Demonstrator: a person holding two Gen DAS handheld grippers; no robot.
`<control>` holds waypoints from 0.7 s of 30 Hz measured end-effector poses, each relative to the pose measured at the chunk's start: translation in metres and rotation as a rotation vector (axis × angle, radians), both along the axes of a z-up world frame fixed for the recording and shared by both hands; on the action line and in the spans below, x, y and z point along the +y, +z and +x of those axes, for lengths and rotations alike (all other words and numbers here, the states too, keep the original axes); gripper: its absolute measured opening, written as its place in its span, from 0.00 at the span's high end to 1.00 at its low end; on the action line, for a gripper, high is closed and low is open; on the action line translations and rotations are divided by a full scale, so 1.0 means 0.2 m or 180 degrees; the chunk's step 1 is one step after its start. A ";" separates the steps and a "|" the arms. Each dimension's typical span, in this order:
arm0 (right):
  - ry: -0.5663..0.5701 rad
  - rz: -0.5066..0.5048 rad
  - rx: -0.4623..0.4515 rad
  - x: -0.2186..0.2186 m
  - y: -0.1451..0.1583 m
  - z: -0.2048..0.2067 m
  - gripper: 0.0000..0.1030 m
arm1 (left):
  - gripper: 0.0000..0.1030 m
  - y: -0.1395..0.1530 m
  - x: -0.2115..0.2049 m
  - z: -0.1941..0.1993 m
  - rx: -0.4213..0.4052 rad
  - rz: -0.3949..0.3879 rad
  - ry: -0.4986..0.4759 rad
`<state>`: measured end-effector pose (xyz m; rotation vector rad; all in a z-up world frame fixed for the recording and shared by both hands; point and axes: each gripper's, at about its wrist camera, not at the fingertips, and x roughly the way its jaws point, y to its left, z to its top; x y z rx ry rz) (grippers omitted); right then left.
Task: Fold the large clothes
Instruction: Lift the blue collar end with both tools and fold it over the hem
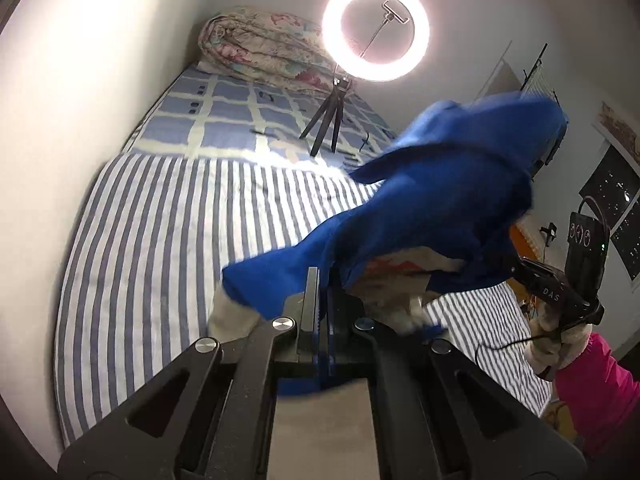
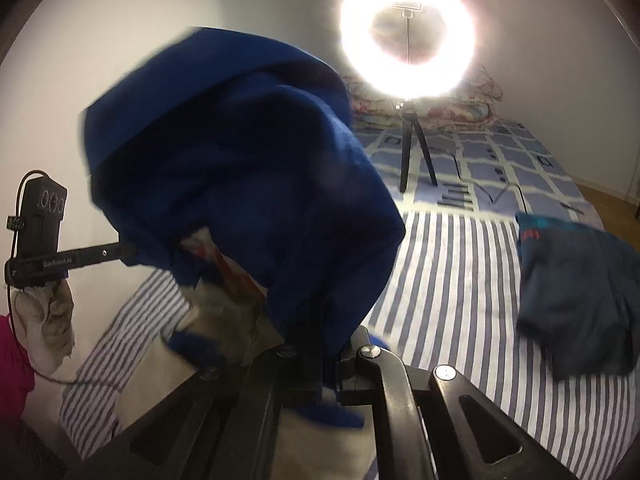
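Note:
A large blue garment with a cream lining and a red print hangs in the air above the striped bed sheet, blurred by motion. My left gripper is shut on one blue edge of it at the bottom of the left wrist view. My right gripper is shut on another part of the blue garment, which drapes over its fingers. Each view shows the other gripper reaching into the cloth: the right gripper and the left gripper, both held by gloved hands.
A lit ring light on a small tripod stands on the bed ahead. A rolled floral quilt lies at the head by the wall. A folded dark teal garment rests on the sheet at the right. A pink sleeve shows.

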<state>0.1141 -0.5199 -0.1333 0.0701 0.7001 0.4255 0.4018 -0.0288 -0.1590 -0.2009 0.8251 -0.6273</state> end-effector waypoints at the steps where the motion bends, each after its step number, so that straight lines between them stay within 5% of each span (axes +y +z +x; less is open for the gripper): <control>1: 0.0011 -0.0034 0.0014 0.00 -0.02 -0.06 0.99 | 1.00 -0.01 0.01 -0.03 0.0013 0.0021 0.0008; 4: 0.0028 -0.0156 0.0060 0.01 -0.09 -0.23 0.98 | 1.00 -0.10 0.07 -0.17 0.0087 0.0167 0.0057; 9: 0.0190 -0.0342 0.0215 0.00 -0.15 -0.56 0.76 | 1.00 -0.24 0.18 -0.35 0.0365 0.0332 0.0153; 15: 0.0146 -0.0057 0.0286 -0.09 -0.10 -0.82 0.69 | 1.00 -0.32 0.33 -0.53 0.0647 0.0042 0.0373; 16: 0.0129 0.0036 0.0297 -0.11 -0.09 -0.83 0.68 | 0.96 -0.32 0.35 -0.55 0.0674 -0.0027 0.0400; 19: 0.0121 0.0390 0.0416 -0.15 -0.08 -0.83 0.45 | 0.59 -0.34 0.38 -0.58 0.0797 -0.0258 0.0454; 21: 0.0095 0.0583 0.0528 -0.16 -0.12 -0.79 0.41 | 0.57 -0.35 0.39 -0.58 0.0870 -0.0392 0.0499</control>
